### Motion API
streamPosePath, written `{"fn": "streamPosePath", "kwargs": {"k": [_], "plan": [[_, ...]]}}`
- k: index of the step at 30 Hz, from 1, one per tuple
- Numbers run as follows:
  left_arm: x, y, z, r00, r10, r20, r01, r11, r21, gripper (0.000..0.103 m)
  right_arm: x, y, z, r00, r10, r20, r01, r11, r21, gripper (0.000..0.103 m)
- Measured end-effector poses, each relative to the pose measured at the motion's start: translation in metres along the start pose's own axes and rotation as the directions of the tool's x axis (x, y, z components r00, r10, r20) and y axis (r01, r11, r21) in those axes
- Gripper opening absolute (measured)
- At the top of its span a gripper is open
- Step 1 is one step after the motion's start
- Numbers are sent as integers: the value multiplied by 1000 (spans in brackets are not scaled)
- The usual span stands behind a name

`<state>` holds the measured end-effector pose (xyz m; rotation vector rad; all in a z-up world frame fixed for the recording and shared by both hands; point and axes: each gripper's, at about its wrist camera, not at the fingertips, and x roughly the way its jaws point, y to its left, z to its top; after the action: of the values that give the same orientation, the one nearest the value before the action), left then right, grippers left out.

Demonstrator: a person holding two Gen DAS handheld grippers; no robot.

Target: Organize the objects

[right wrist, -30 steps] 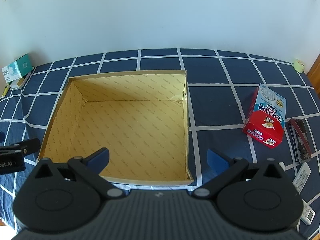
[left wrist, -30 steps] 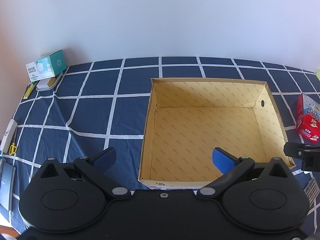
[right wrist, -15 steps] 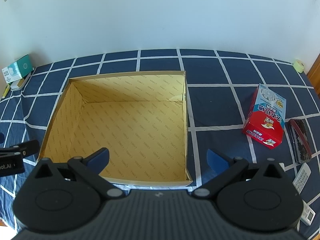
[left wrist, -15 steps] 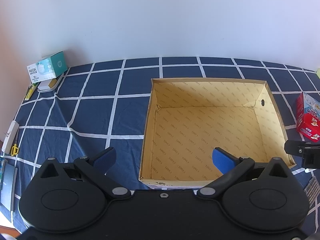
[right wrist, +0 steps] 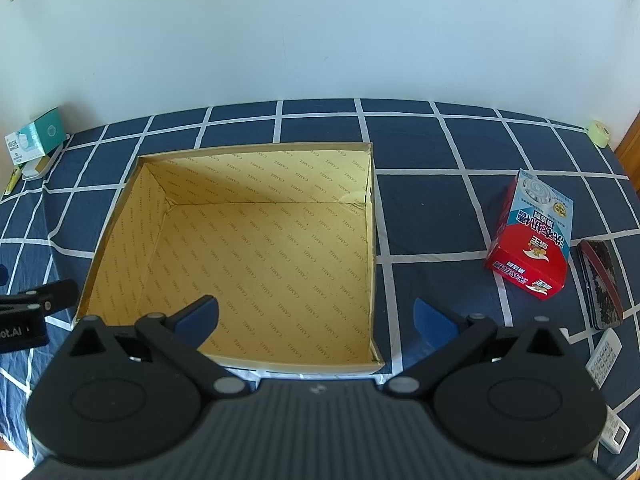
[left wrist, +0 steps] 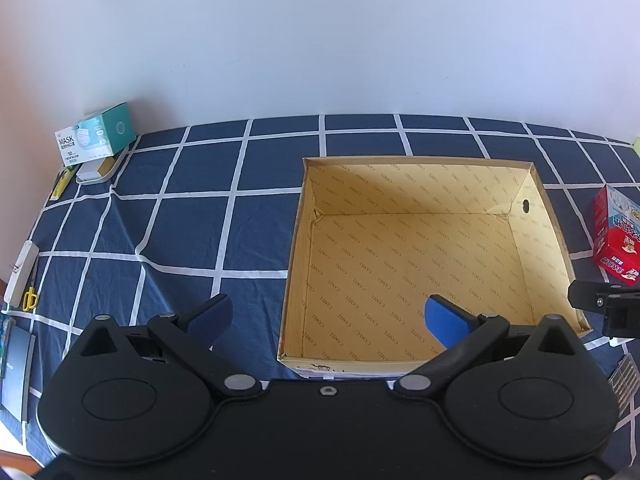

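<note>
Two grippers hover near the front of the cardboard box (left wrist: 420, 264), and almost nothing has changed over the last second: the left wrist view has only drifted slightly, so sorting has not begun. From the left wrist, the left gripper (left wrist: 326, 314) has its jaws wide apart and empty, straddling the box's left wall; far left sits the mask box (left wrist: 96, 136), with yellow scissors (left wrist: 29, 299) at the near left edge. From the right wrist, the right gripper (right wrist: 316, 316) is equally spread and empty over the box's right wall, and only here do the whole red carton (right wrist: 530, 236), dark case (right wrist: 602, 282) and remote (right wrist: 604, 362) show, all outside the empty box.
</note>
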<state>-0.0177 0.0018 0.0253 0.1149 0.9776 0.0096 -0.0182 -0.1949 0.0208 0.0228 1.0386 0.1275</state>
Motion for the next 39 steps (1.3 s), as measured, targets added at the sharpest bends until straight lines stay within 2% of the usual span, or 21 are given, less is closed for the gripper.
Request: {"fn": "streamPosePath", "kwargs": {"k": [21,27,39], "plan": [[-14,-6,-9,1000,-19,18,19,1000,16,103,-16,-5,-9,1000,13,25,-13,1000,22,103],[-18,-21,-17,998,-53,16,52,997,51,103,-24,-18,-22,1000,8,27,-10,998,55,103],[-18,-70,-31,992,-123,-22,125,980,154,103,-35,-66,-53,999,-50,6,49,985,164,103]]}}
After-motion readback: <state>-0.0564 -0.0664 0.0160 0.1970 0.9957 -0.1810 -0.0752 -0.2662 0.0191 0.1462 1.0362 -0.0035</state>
